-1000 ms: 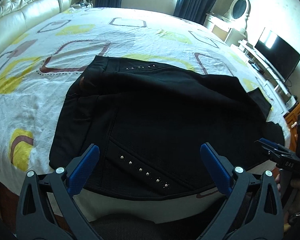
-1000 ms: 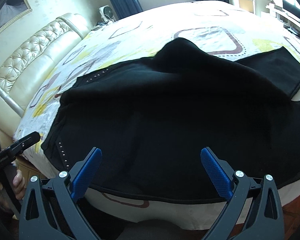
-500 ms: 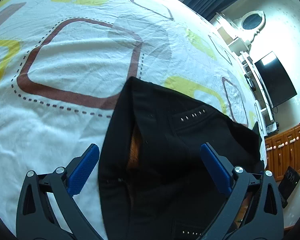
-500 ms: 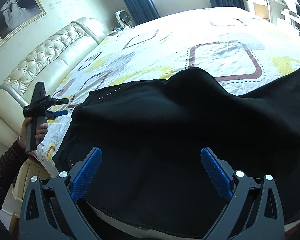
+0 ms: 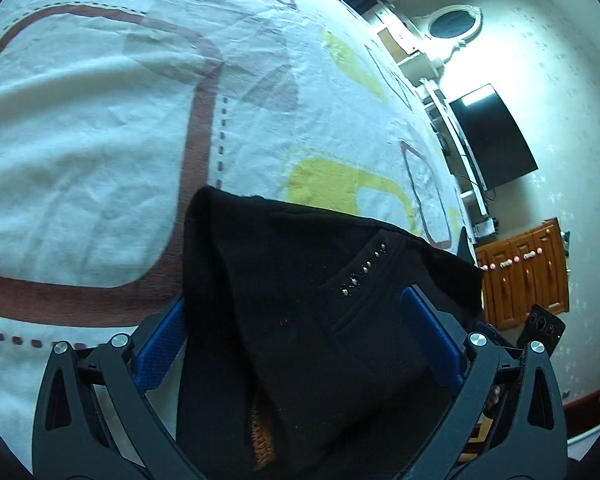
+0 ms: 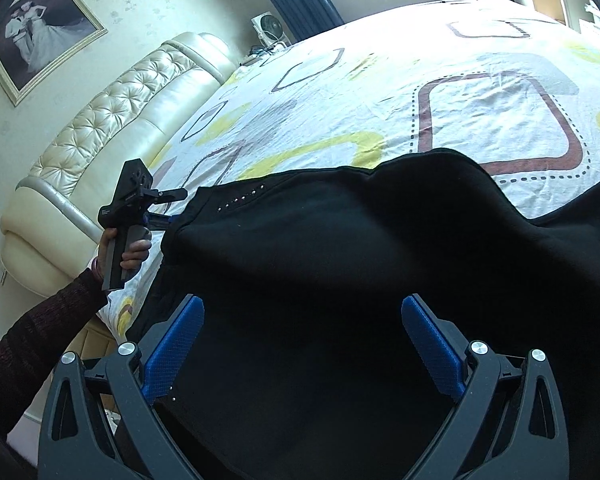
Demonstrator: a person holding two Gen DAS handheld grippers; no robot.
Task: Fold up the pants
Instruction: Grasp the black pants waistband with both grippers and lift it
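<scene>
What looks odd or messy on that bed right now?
The black pants lie rumpled, not flat: a hump rises along the far edge, and at the waist an orange lining peeks out between the left tongs. Nothing looks torn or spilled.

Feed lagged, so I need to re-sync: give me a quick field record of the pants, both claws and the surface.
garment: black studded fabric pants, spread flat, partly bunched
surface: white bed sheet with brown and yellow squares
left claw: open, waistband corner lying between its fingers
right claw: open, over the pants' near edge
grasp: none closed yet
</scene>
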